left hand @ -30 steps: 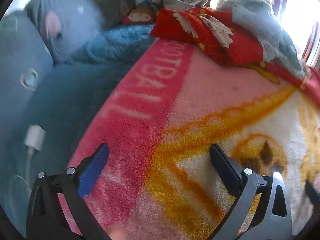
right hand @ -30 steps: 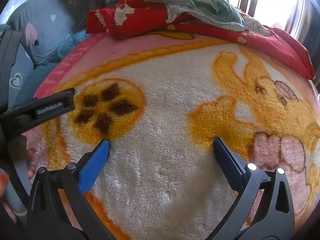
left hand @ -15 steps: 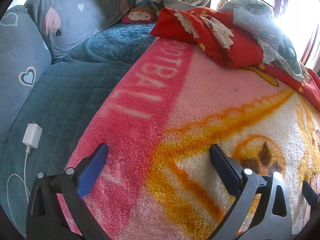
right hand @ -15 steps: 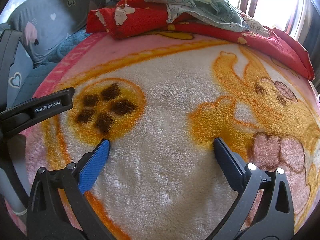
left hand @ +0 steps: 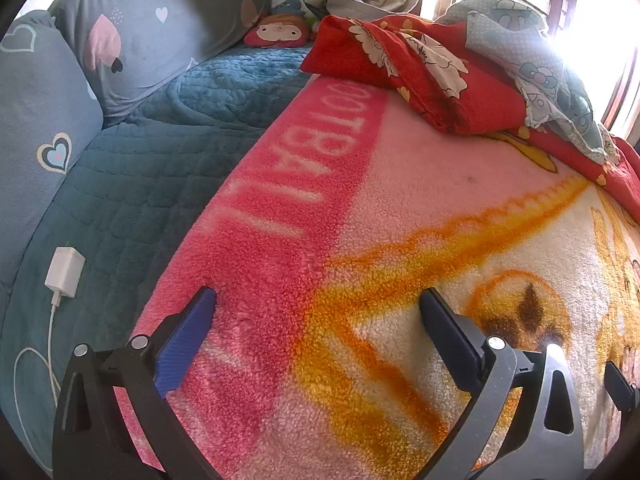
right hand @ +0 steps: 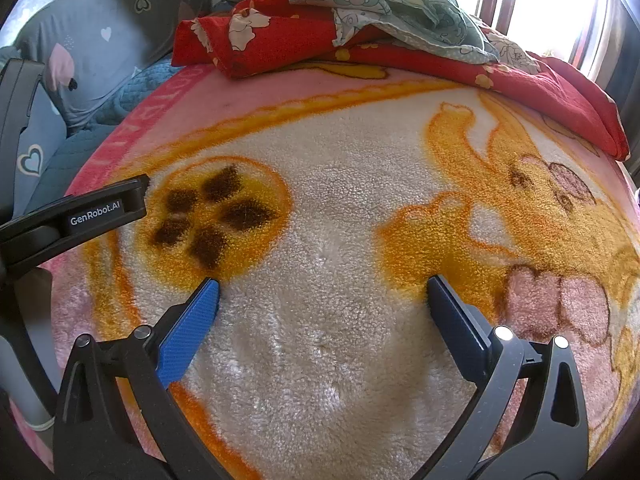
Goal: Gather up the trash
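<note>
No trash shows in either view. My left gripper (left hand: pixel 318 300) is open and empty, low over the pink band of a fleece blanket (left hand: pixel 420 208) on a bed. My right gripper (right hand: pixel 322 286) is open and empty over the white and orange part of the same blanket (right hand: pixel 328 184). The left gripper's black body (right hand: pixel 72 216) shows at the left edge of the right wrist view.
A red floral quilt (left hand: pixel 432 76) with a pale green cloth (left hand: pixel 532 56) on it lies at the blanket's far end. Grey heart pillows (left hand: pixel 160 24) and a teal quilted sheet (left hand: pixel 132 184) are at left. A white charger (left hand: pixel 64 272) with cable lies on the sheet. A plush toy (left hand: pixel 280 34) sits by the pillows.
The left wrist view was blurred a second ago and is now sharp after a slight shift. The right gripper has hardly moved. Both grippers stay open.
</note>
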The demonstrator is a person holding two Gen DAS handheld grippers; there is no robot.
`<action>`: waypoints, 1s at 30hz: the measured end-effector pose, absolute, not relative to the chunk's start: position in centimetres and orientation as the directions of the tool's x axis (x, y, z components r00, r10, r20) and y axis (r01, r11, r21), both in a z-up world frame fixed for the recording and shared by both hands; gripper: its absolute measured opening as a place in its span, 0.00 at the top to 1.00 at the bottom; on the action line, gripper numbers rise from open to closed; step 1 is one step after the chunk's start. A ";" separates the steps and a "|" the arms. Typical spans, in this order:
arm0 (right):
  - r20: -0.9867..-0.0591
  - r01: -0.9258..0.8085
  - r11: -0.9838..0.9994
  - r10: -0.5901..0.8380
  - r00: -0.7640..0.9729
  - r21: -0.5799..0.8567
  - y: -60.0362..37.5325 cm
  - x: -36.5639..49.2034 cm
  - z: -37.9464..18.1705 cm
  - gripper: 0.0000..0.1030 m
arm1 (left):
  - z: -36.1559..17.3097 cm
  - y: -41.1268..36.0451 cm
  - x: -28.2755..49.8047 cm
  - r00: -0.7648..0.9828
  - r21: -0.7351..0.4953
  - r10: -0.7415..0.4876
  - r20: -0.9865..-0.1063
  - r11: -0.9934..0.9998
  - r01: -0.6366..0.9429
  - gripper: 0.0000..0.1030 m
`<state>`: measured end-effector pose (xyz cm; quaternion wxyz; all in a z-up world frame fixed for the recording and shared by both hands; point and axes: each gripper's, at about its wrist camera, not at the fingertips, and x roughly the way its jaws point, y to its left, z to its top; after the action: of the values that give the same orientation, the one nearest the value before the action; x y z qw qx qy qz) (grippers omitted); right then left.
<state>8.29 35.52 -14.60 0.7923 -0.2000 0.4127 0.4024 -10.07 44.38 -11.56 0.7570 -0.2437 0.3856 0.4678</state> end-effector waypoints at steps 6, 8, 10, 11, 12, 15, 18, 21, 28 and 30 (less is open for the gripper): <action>-0.815 -0.803 0.596 0.472 0.336 0.015 35.5 8.3 -14.6 0.09 | -12.0 45.2 -9.8 0.260 -0.002 0.522 -0.812 0.444 -0.896 0.05; -0.815 -0.803 0.596 0.470 0.339 0.010 35.6 8.3 -14.6 0.09 | -12.0 45.3 -9.8 0.262 -0.004 0.521 -0.812 0.444 -0.896 0.05; -0.815 -0.803 0.596 0.471 0.337 0.013 35.6 8.3 -14.6 0.09 | -12.0 45.2 -9.8 0.262 -0.004 0.521 -0.812 0.444 -0.896 0.05; -0.815 -0.803 0.596 0.471 0.337 0.012 35.5 8.3 -14.6 0.09 | -12.0 45.3 -9.8 0.262 -0.004 0.521 -0.812 0.444 -0.896 0.05; -0.815 -0.803 0.596 0.471 0.337 0.012 35.6 8.3 -14.6 0.09 | -12.0 45.3 -9.8 0.262 -0.005 0.521 -0.812 0.444 -0.896 0.05; -0.815 -0.803 0.596 0.471 0.337 0.013 35.5 8.4 -14.6 0.09 | -12.0 45.3 -9.8 0.262 -0.004 0.521 -0.812 0.444 -0.896 0.05; -0.815 -0.803 0.596 0.471 0.337 0.013 35.5 8.4 -14.6 0.09 | -12.0 45.3 -9.8 0.262 -0.005 0.521 -0.812 0.444 -0.896 0.05; -0.815 -0.803 0.596 0.471 0.337 0.013 35.6 8.4 -14.6 0.09 | -12.0 45.3 -9.8 0.263 -0.005 0.521 -0.812 0.444 -0.896 0.05; -0.815 -0.803 0.596 0.471 0.337 0.013 35.6 8.3 -14.6 0.09 | -12.0 45.2 -9.9 0.263 -0.006 0.521 -0.812 0.444 -0.896 0.05; -0.815 -0.803 0.596 0.472 0.336 0.013 35.6 8.4 -14.6 0.09 | -12.0 45.4 -9.8 0.263 -0.005 0.521 -0.812 0.444 -0.896 0.05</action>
<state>8.45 35.61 -14.63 0.7924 -0.2009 0.4124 0.4021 -9.75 45.35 -12.02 0.7566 -0.2426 0.3865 0.4683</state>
